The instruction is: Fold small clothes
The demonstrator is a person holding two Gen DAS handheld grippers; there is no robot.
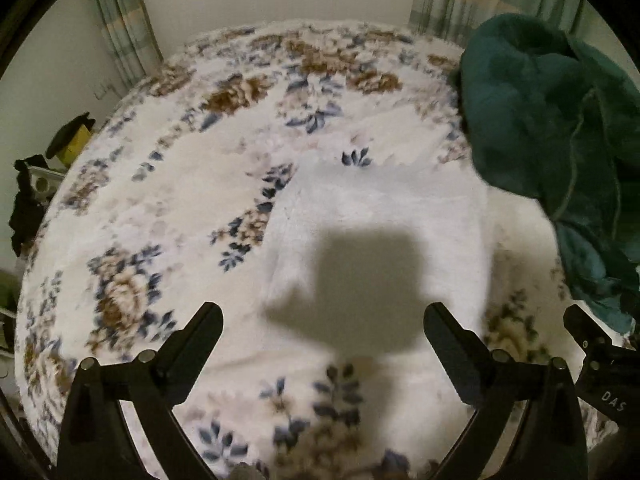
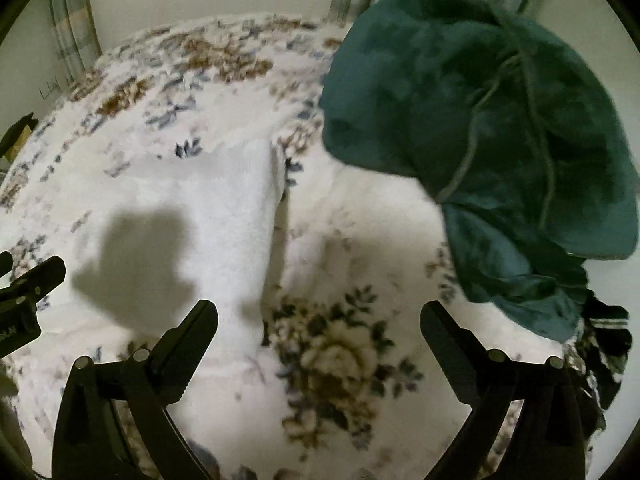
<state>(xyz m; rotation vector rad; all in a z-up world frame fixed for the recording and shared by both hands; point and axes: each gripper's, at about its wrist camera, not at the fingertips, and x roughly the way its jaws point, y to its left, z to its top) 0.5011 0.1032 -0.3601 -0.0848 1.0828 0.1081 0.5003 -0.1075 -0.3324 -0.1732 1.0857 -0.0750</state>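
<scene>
Hovering over the bed with both pairs of tongs spread wide and empty, we judge one fold laid down and the next garment waiting. The left black two-finger tongs (image 1: 323,322) hang above the small white fleecy cloth (image 1: 380,248), which lies flat in a neat rectangle on the floral plush bedspread (image 1: 168,208), at the centre of the left view. The right black two-finger tongs (image 2: 319,320) hang beside it, over a brown flower print. To do this step well, we should check that the white cloth's edges line up, press nothing askew, then reach for the rumpled teal fleece garment (image 2: 480,128) by a hem or corner, not its bulk. The right view shows that teal heap nearly whole at its upper right, plus a dark striped fabric (image 2: 608,340) under its lower edge, which the left view does not show. The left view alone shows dark clutter (image 1: 68,140) beyond the bed's left side.
</scene>
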